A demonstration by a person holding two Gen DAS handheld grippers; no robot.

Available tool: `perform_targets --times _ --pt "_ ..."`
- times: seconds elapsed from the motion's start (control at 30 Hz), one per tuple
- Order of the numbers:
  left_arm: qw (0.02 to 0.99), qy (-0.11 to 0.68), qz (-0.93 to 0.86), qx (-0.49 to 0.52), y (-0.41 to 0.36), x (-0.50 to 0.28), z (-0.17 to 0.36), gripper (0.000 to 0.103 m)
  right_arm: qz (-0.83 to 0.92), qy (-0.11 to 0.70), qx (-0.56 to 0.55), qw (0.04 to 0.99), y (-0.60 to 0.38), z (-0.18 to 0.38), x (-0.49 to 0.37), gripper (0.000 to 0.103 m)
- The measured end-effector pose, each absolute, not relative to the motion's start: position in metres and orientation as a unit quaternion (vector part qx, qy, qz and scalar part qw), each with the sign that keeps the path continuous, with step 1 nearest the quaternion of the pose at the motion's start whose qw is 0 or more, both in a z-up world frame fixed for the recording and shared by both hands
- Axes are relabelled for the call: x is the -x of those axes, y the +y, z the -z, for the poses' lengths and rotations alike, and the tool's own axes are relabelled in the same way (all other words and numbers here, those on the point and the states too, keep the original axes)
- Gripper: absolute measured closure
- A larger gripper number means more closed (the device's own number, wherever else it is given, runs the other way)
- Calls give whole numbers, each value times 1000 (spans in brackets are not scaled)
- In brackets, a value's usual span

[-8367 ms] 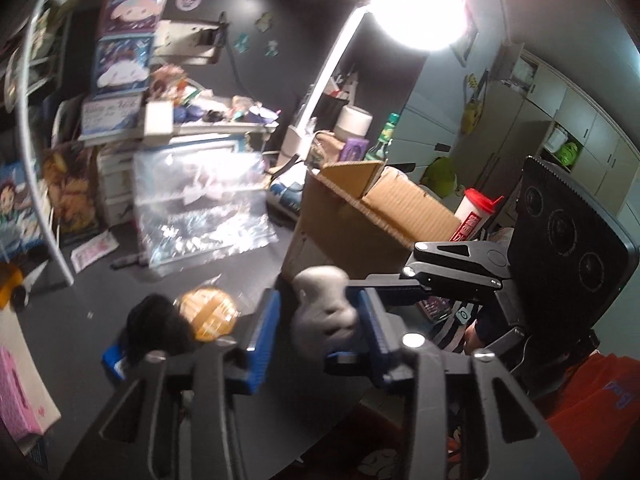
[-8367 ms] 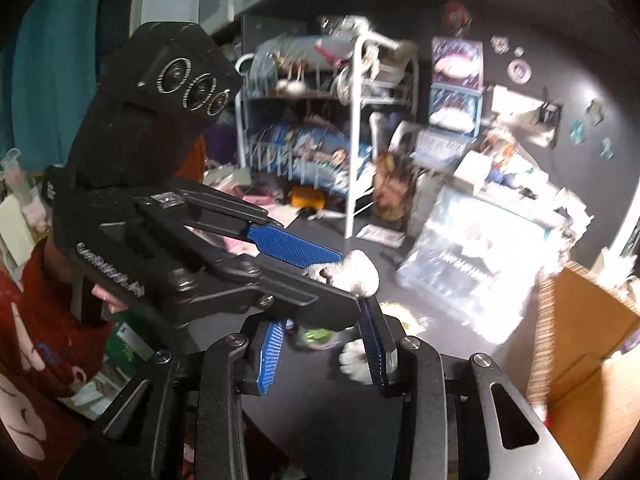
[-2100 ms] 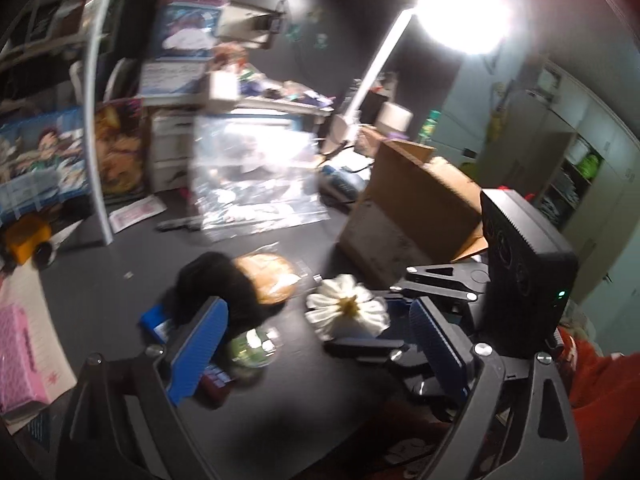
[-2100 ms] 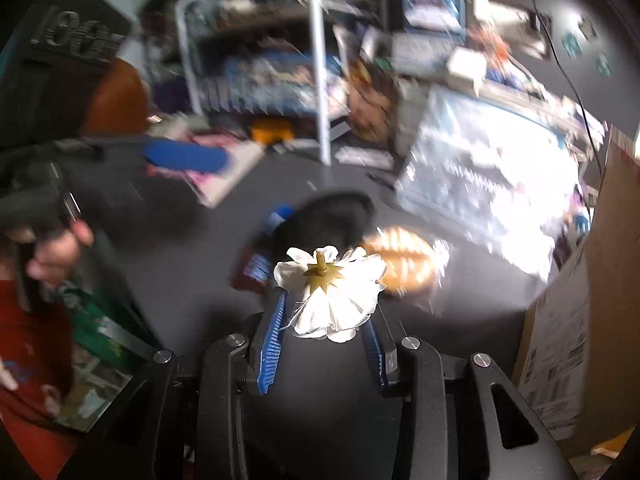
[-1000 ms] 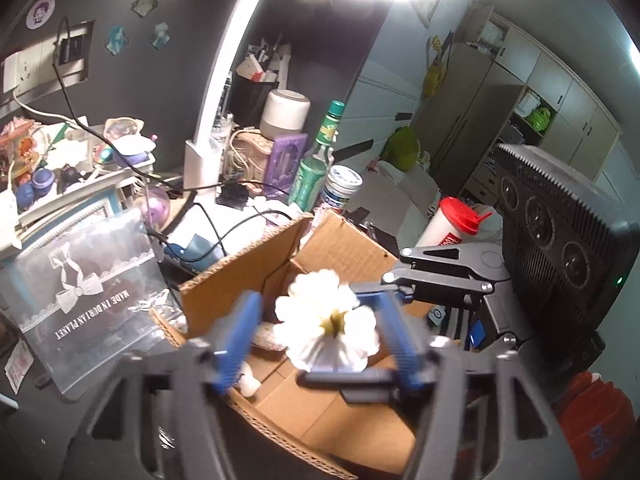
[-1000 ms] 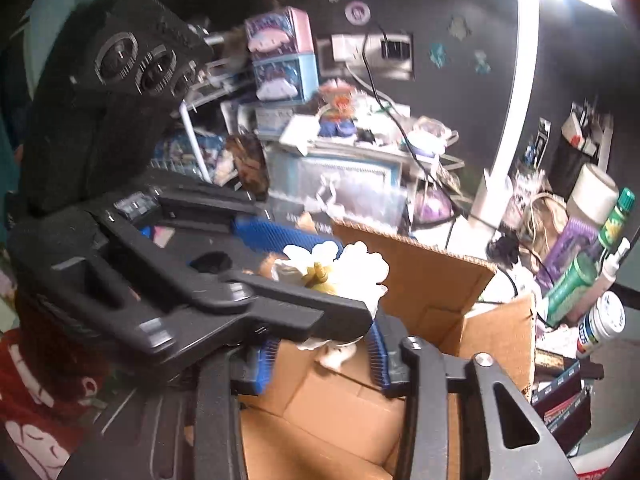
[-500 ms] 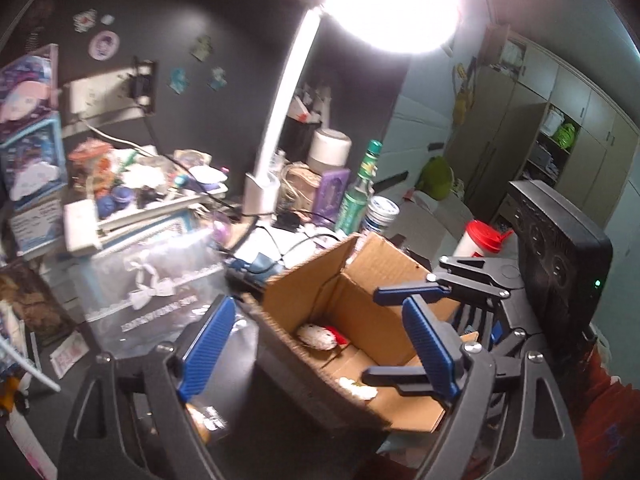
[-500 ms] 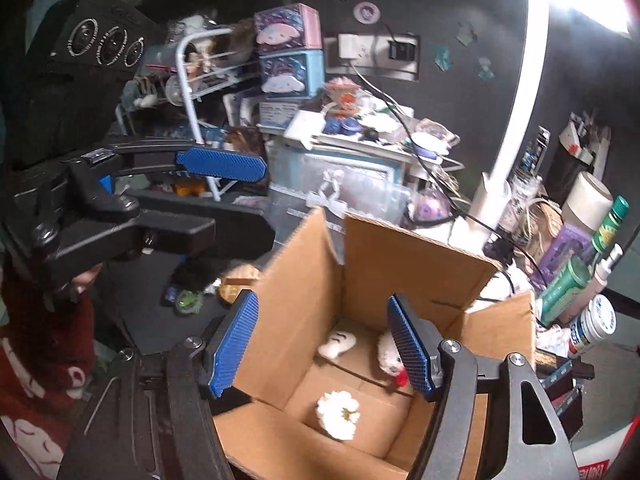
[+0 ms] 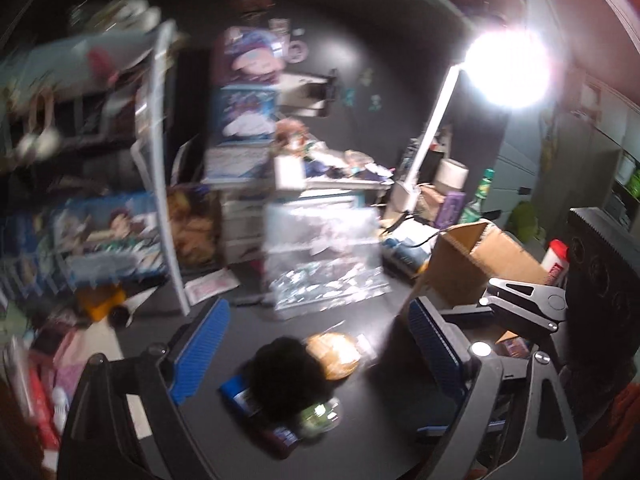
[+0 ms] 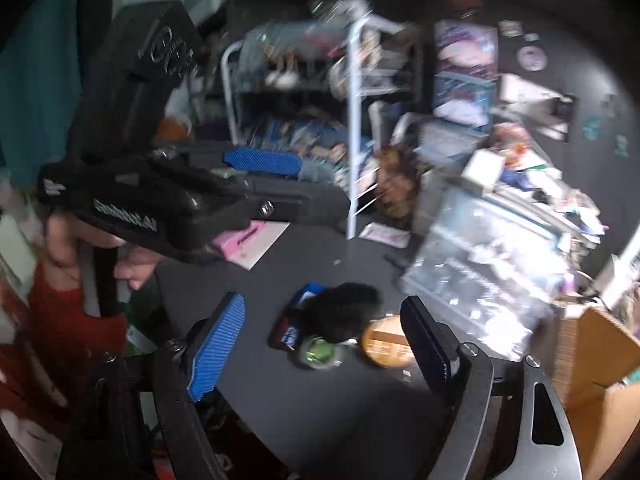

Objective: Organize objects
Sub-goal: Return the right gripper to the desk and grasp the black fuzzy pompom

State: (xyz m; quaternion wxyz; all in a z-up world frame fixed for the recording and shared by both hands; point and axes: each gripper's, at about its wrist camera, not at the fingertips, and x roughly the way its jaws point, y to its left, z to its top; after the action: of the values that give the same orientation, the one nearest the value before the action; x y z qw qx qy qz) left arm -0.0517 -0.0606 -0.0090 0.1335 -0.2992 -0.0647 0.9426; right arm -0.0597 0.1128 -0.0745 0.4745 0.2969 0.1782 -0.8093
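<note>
A small pile lies on the dark table: a black fuzzy thing (image 9: 288, 372) (image 10: 344, 312), a round orange packet (image 9: 334, 354) (image 10: 384, 344), a blue packet (image 9: 240, 394) (image 10: 294, 320) and a small green round item (image 9: 318, 416) (image 10: 318, 350). My left gripper (image 9: 316, 350) hangs over the pile, its jaws opening with nothing between them. My right gripper (image 10: 320, 344) also hovers above the pile, jaws opening and empty. The open cardboard box (image 9: 476, 264) (image 10: 592, 352) stands to the right. Both views are motion-blurred.
A clear plastic bag (image 9: 324, 256) leans behind the pile. A white wire rack (image 10: 352, 128) with boxes and posters fills the back left. A bright desk lamp (image 9: 504, 68), bottles and cables sit behind the box. A hand (image 10: 80, 248) in a red sleeve holds the left gripper.
Both grippers let the white flower go into the box, then swung left from over the box to above the pile on the table. Their jaws stand wider.
</note>
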Motion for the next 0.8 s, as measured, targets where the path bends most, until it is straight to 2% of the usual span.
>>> perform_targets --times 0.13,0.33,0.67,0.7,0.8 --pt "112 -92 -936 320 -94 41 44 14 812 216 -313 443 74 121 66 13" --pt "83 -111 -931 339 -124 30 82 14 813 230 -350 404 43 170 90 12" --pt "88 -138 -921 354 -142 32 107 14 810 237 -380 379 21 197 122 11" --pt "87 -137 -921 354 -143 32 107 14 807 235 -385 381 21 199 124 12" --pt "87 -141 -920 354 -145 33 108 14 806 233 -387 381 21 200 124 25"
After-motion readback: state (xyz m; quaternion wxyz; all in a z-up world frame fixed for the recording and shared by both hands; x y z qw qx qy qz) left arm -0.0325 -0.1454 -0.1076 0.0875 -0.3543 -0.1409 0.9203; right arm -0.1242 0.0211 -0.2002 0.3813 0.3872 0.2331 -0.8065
